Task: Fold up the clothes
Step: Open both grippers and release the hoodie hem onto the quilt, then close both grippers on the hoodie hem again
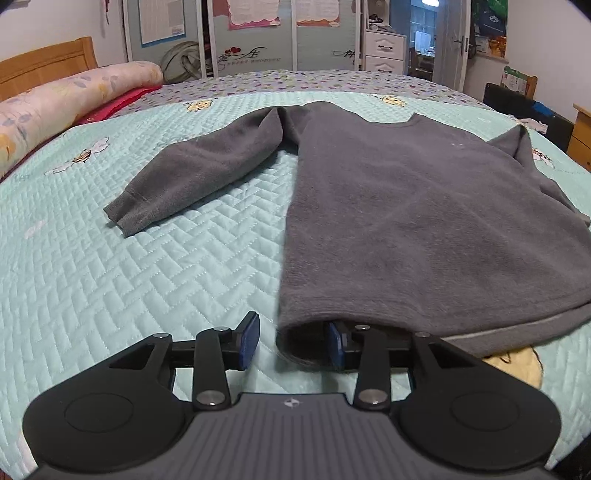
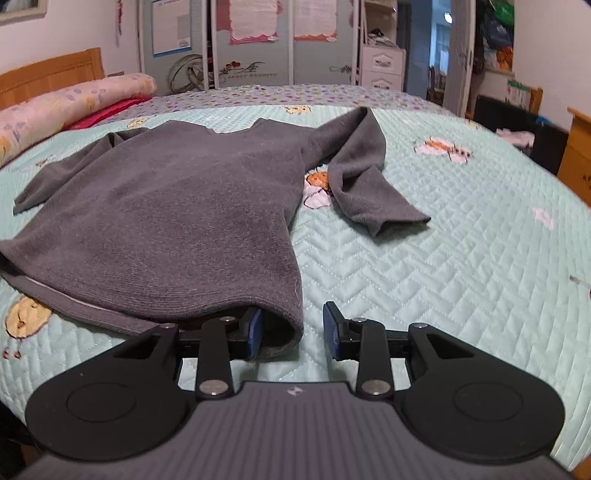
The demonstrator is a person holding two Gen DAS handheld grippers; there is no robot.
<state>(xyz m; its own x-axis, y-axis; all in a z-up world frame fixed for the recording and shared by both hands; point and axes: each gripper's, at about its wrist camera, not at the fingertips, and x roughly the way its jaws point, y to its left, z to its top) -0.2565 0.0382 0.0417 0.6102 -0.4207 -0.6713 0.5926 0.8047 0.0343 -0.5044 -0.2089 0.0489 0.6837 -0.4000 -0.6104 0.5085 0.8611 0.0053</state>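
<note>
A dark grey long-sleeved sweater (image 1: 424,206) lies flat on the bed, neck away from me, hem toward me. In the left wrist view my left gripper (image 1: 291,343) stands open at the hem's left corner. Its right finger (image 1: 334,345) is tucked under the cloth and its left finger (image 1: 249,339) is clear on the quilt. In the right wrist view the sweater (image 2: 166,214) has its right hem corner between the jaws of my right gripper (image 2: 292,332), which is open. There the left finger (image 2: 255,334) sits under the hem. One sleeve (image 1: 199,173) spreads left, and the other sleeve (image 2: 362,173) bends right.
A mint quilted bedspread (image 1: 129,277) covers the bed. A long floral bolster (image 1: 66,99) and a wooden headboard (image 1: 48,61) are at the far left. Wardrobe doors (image 1: 258,33) and white drawers (image 1: 384,51) stand behind. Dark furniture (image 2: 517,122) and a wooden cabinet (image 2: 576,147) flank the right.
</note>
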